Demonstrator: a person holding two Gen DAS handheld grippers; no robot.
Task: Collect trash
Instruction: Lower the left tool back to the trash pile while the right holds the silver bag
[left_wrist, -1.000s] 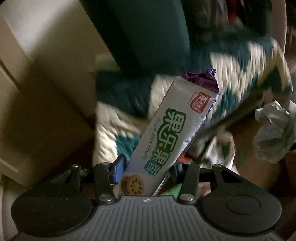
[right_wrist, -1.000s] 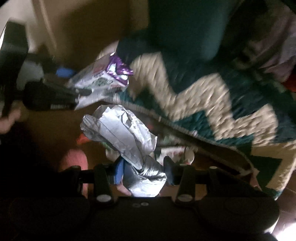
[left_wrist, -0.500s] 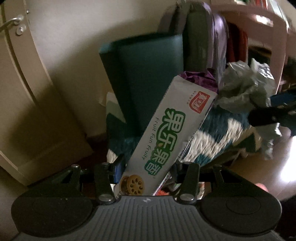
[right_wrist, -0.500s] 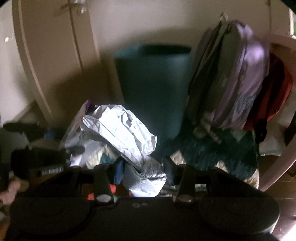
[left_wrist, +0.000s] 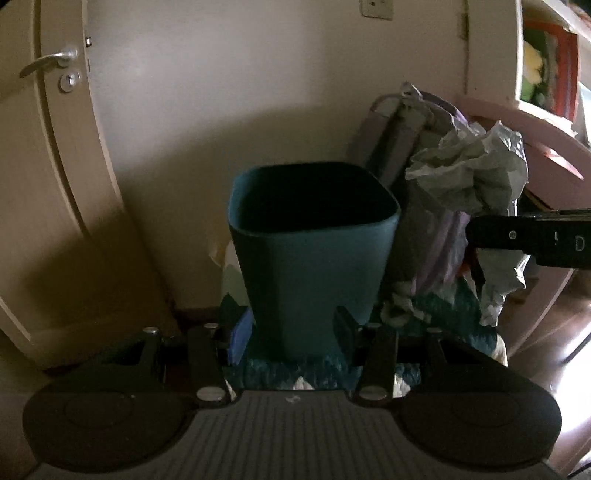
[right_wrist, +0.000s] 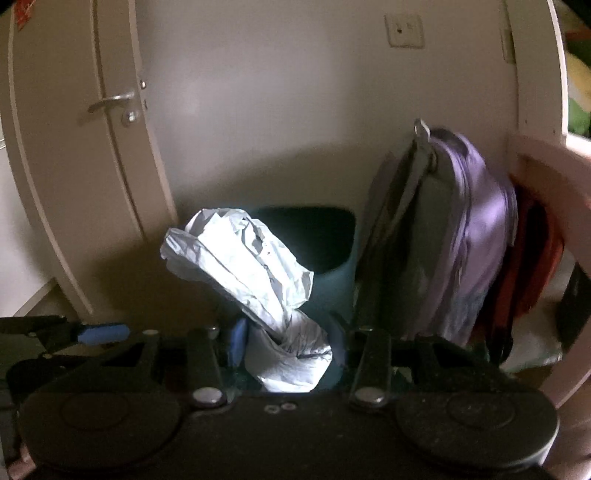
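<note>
Right wrist view: right tool (right_wrist: 288, 341) grips crumpled paper (right_wrist: 255, 273), no legible print; left tool (left_wrist: 291, 334) parted, empty.

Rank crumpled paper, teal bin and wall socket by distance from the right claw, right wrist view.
1. Crumpled paper: gripped in the right claw.
2. Teal bin: just behind the paper, centre.
3. Wall socket: high on the back wall, upper right.

The bin (left_wrist: 314, 236) stands against the far wall (left_wrist: 221, 92), the door (left_wrist: 48, 147) to its left and a backpack (right_wrist: 454, 236) just right — a shelf (left_wrist: 546, 74) further right. Crumpled paper (right_wrist: 255, 280) sits near, before the bin.
</note>
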